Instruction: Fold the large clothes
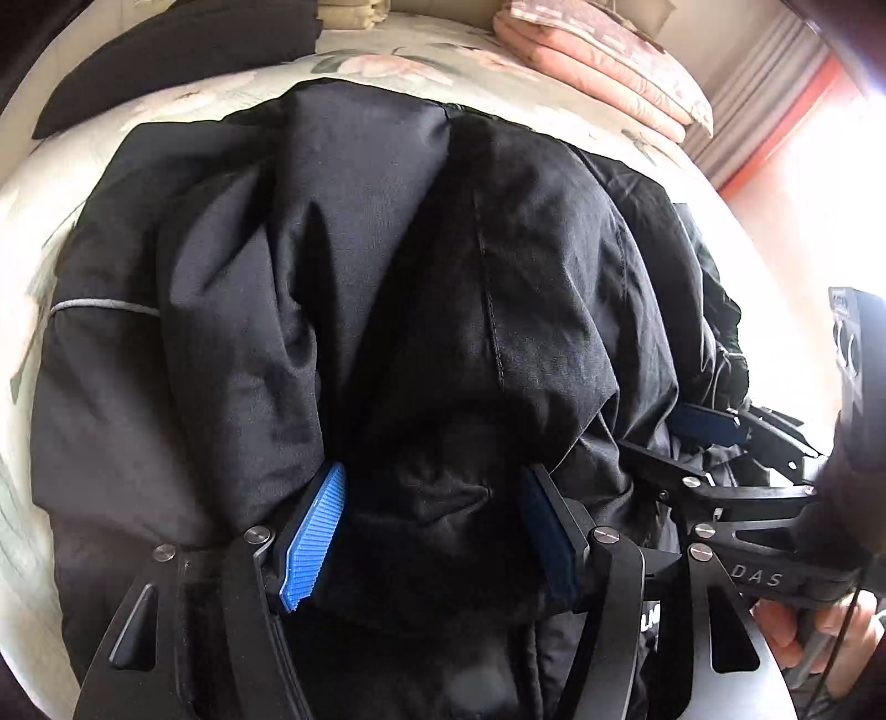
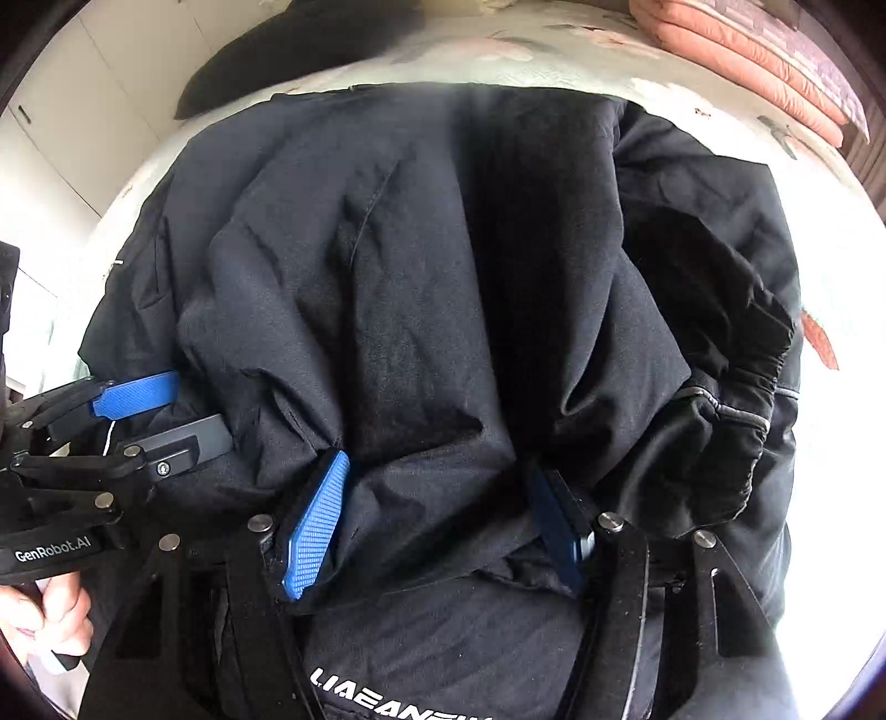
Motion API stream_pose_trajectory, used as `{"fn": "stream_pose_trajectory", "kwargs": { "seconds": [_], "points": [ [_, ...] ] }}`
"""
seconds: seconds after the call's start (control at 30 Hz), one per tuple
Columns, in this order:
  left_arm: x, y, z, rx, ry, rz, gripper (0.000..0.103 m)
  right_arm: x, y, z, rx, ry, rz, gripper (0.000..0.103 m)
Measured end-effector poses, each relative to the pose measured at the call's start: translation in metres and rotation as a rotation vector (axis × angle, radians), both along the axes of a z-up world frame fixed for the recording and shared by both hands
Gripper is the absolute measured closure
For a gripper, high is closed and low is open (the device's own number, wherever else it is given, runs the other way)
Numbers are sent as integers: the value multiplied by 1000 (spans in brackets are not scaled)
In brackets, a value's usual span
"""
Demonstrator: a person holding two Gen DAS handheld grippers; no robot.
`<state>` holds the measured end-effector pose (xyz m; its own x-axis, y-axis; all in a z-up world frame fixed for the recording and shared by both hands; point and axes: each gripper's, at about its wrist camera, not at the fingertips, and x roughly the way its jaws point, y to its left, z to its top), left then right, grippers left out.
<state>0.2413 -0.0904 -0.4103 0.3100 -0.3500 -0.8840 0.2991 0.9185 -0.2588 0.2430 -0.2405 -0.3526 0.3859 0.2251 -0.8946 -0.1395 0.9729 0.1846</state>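
Note:
A large black padded jacket [image 1: 354,288] lies bunched on a floral bedsheet [image 1: 183,99]; it fills the right wrist view too [image 2: 421,266]. My left gripper [image 1: 437,531] has its blue pads wide apart with a thick fold of jacket bulging between them. My right gripper [image 2: 443,526] stands the same way, jaws wide with a fold between. Each gripper shows in the other's view: the right one [image 1: 686,437] at the jacket's right edge, the left one [image 2: 166,415] at its left edge. White lettering [image 2: 387,698] shows on the jacket's near hem.
Folded pink quilts [image 1: 603,61] are stacked at the back right of the bed, also in the right wrist view [image 2: 758,50]. A dark garment [image 1: 183,50] lies at the back left. A curtain and bright window [image 1: 775,111] are at the right.

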Motion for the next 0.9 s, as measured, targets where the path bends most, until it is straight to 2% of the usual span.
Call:
{"fn": "stream_pose_trajectory", "kwargs": {
  "seconds": [0.07, 0.2, 0.37, 0.5, 0.67, 0.9],
  "points": [
    [-3, 3, 8, -19, 4, 11, 37, -9, -4, 15, 16, -6, 15, 37],
    [-27, 30, 45, -51, -15, 50, 37, -46, -32, 51, 62, -67, 12, 35],
    [-64, 84, 70, -18, -11, 128, 37, -112, -71, 68, 75, -54, -64, 31],
    [-97, 134, 69, 38, 22, 181, 37, -165, -97, 64, 48, -5, -163, 30],
    [-140, 199, 49, 64, 99, 247, 37, -226, -127, 46, 70, 72, -304, 30],
    [-196, 239, 41, 108, 142, 250, 37, -291, -137, 40, 7, 123, -393, 30]
  ]
}}
